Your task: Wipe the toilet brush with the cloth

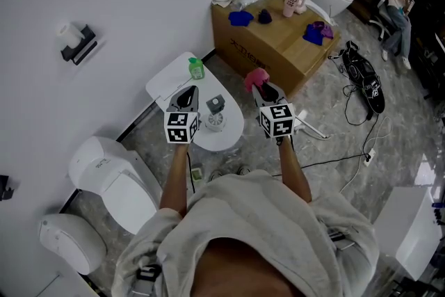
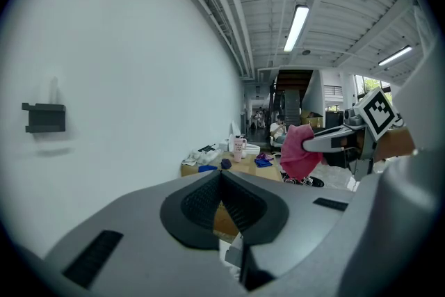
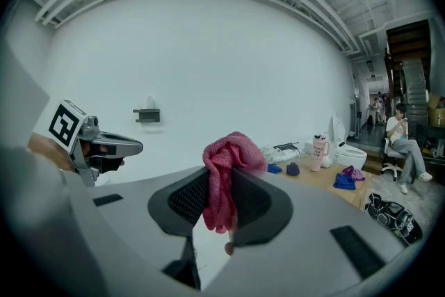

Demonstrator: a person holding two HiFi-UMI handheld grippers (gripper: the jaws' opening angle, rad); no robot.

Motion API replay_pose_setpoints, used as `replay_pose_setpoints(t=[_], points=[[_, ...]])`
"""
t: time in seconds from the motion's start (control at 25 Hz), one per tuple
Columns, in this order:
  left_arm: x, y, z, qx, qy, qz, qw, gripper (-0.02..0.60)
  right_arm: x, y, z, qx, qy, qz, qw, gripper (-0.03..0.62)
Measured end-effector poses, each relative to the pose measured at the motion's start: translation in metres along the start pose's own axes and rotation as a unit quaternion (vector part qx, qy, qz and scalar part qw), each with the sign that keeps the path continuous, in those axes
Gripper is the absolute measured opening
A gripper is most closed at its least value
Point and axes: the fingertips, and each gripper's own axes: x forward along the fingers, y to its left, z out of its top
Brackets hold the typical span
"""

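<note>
pink cloth (image 3: 231,155) clamped in the right gripper (image 3: 221,183)

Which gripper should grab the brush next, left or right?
Left, probably. The right gripper is shut on the cloth, so it is busy. The left gripper is shut and empty, and in the head view it hangs nearer the brush on the white table.

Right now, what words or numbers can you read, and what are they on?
None can be read.
Box: side print, too blurred.
Pink cup: dark print, too small.
Left toilet: small mark on the lid, too small.
Marker cubes: square patterns, no words.
</note>
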Motion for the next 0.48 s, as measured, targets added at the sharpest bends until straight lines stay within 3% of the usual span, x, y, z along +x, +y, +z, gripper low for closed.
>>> replay_pose_setpoints(t=[0.48], points=[[-0.0003, -0.0028, -0.0017, 0.001, 0.003, -0.002, 1.0000, 0.018, 0.0001, -0.0007, -0.0027, 0.000, 0.004, 0.001, 1.000, 0.100]])
